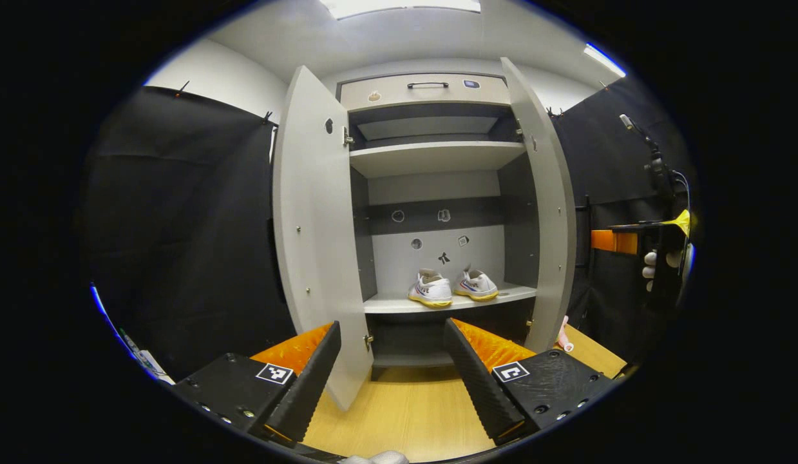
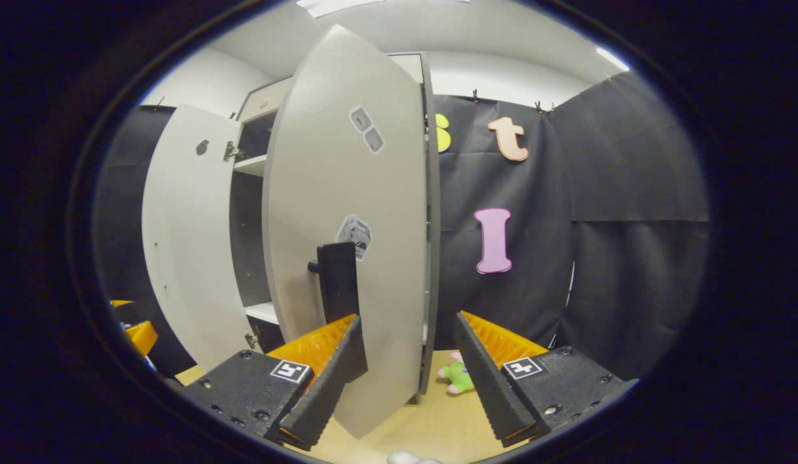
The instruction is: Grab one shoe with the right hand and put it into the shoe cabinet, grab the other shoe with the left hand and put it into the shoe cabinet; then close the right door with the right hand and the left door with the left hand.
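Two white shoes with yellow soles (image 1: 431, 290) (image 1: 476, 283) stand side by side on the lower shelf (image 1: 399, 303) of the grey shoe cabinet (image 1: 431, 154). Both doors stand open: the left door (image 1: 315, 238) and the right door (image 1: 547, 212). My left gripper (image 1: 392, 361) is open in front of the cabinet, with the left door's bottom corner seen between its fingers. My right gripper (image 2: 405, 361) is open at the right door (image 2: 353, 225), its fingers on either side of the door's free edge, just below the black handle (image 2: 337, 277). The right gripper (image 1: 614, 241) also appears beyond the right door, held by a gloved hand (image 1: 650, 264).
The cabinet stands on a light wooden surface (image 1: 405, 412). A small green and pink plush toy (image 2: 460, 377) lies on it by the right door's foot. An upper shelf (image 1: 431, 158) and a drawer (image 1: 424, 90) sit above the shoes. Black cloth walls close in both sides.
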